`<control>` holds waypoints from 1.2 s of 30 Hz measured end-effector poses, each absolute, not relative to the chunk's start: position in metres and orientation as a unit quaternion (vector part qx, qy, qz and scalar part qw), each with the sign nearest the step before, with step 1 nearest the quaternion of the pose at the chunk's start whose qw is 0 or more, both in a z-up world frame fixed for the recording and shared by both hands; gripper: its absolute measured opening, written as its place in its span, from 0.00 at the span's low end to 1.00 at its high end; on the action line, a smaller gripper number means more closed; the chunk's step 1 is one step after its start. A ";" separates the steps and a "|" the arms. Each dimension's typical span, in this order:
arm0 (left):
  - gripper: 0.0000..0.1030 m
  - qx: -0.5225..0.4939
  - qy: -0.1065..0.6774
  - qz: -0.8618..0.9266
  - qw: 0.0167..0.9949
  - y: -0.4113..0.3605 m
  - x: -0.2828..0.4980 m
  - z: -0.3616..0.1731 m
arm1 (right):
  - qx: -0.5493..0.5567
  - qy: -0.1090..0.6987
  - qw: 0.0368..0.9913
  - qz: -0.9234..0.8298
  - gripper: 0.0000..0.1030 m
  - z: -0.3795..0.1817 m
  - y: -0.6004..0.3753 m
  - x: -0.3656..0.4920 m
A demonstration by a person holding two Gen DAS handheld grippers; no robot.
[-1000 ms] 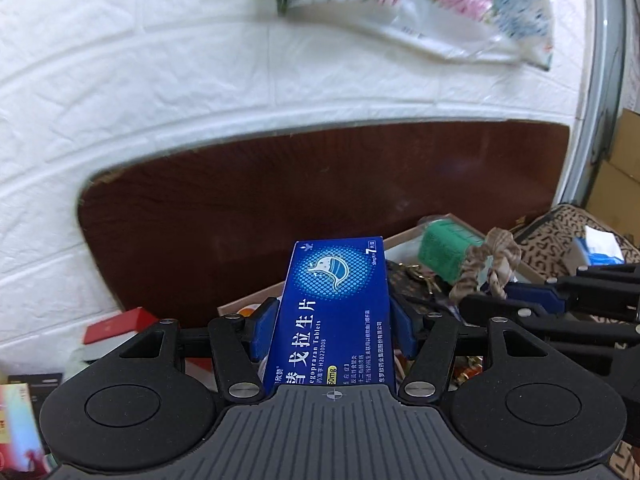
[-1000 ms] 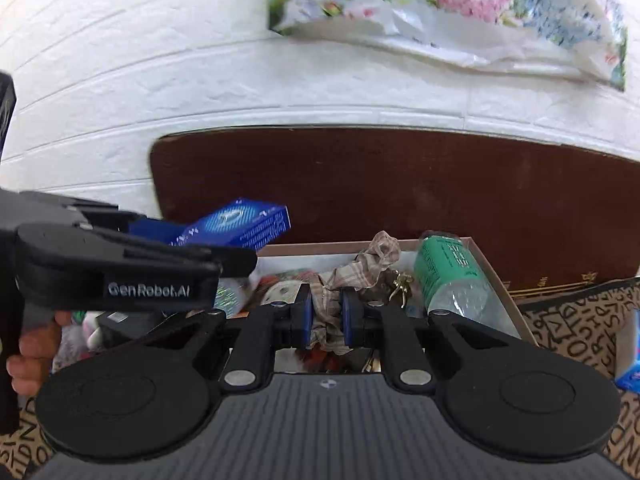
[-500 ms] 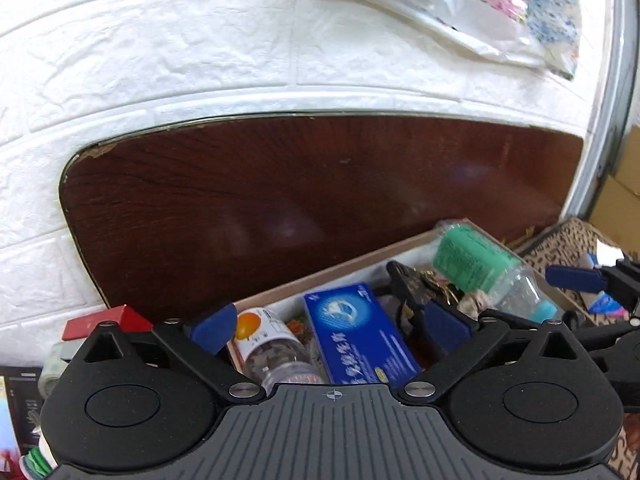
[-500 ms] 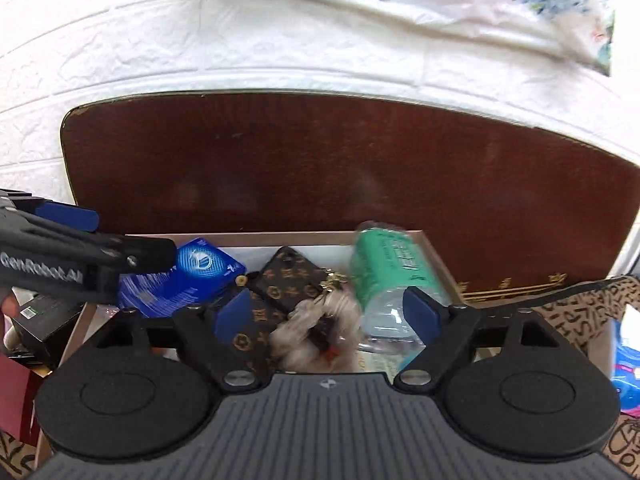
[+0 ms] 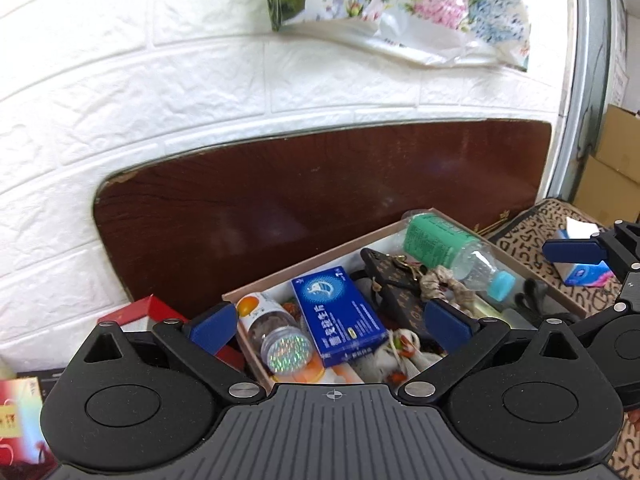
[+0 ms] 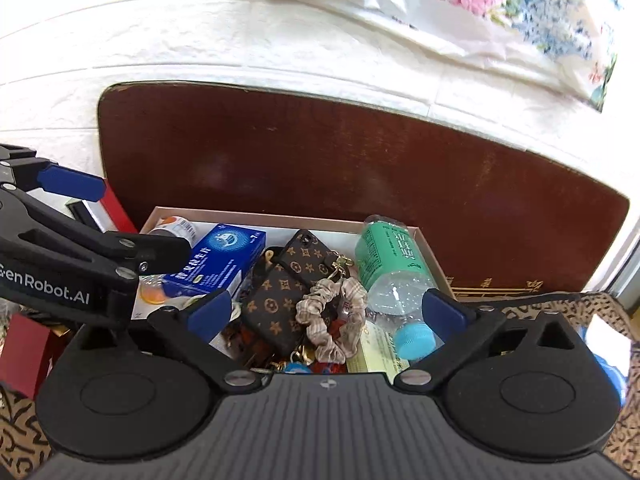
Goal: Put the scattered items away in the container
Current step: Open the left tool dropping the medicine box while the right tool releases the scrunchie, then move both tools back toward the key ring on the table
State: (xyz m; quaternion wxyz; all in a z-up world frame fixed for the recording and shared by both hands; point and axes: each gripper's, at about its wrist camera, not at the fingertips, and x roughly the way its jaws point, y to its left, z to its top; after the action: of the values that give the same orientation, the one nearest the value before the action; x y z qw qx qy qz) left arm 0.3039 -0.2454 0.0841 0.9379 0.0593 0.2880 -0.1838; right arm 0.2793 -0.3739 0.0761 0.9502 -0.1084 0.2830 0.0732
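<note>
- Left fingers (image 5: pixel 334 322) stand spread wide and hold nothing; they hover over the near-left end of the box (image 5: pixel 256 286).
- Right fingers (image 6: pixel 328 314) are opening, almost fully apart — nothing is between the pads, and the scrunchie (image 6: pixel 334 322) lies loose in the box below them.
- Left of the box: a red carton (image 5: pixel 148 312) and a bright packet (image 5: pixel 16 416) lie outside it; whether they belong to the tidy-up I cannot tell.
- Inside the box, left to right: pill bottle (image 5: pixel 272 332), blue medicine carton (image 5: pixel 340 316), brown patterned case (image 6: pixel 288 288), scrunchie, green-labelled water bottle (image 6: pixel 390 276).
- Right of the box: a small blue tissue pack (image 5: pixel 582 272) sits on the leopard-print cloth (image 5: pixel 536 224), outside.
- Judgement — most of the job looks done; the tissue pack, and possibly the items on the left, remain to collect.
</note>
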 end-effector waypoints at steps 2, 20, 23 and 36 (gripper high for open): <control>1.00 0.057 0.289 -0.184 0.938 -0.241 0.291 0.088 | -0.111 0.278 0.951 0.081 0.99 0.083 -0.372 0.267; 1.00 0.033 0.252 -0.131 0.958 -0.153 0.146 0.098 | -0.134 0.230 0.957 0.116 1.00 0.106 -0.302 0.142; 1.00 0.022 0.251 -0.122 0.960 -0.129 0.119 0.085 | -0.133 0.236 0.953 0.138 1.00 0.095 -0.282 0.122; 1.00 -0.054 0.280 -0.084 0.955 -0.042 0.037 0.009 | -0.156 0.263 0.927 0.219 1.00 0.017 -0.204 0.054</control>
State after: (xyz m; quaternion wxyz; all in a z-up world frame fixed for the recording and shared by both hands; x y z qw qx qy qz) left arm 0.0373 -0.0416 0.0094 0.9547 -0.0544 0.2804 -0.0836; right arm 0.0540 -0.2039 0.0171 0.9266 -0.1555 0.2631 0.2190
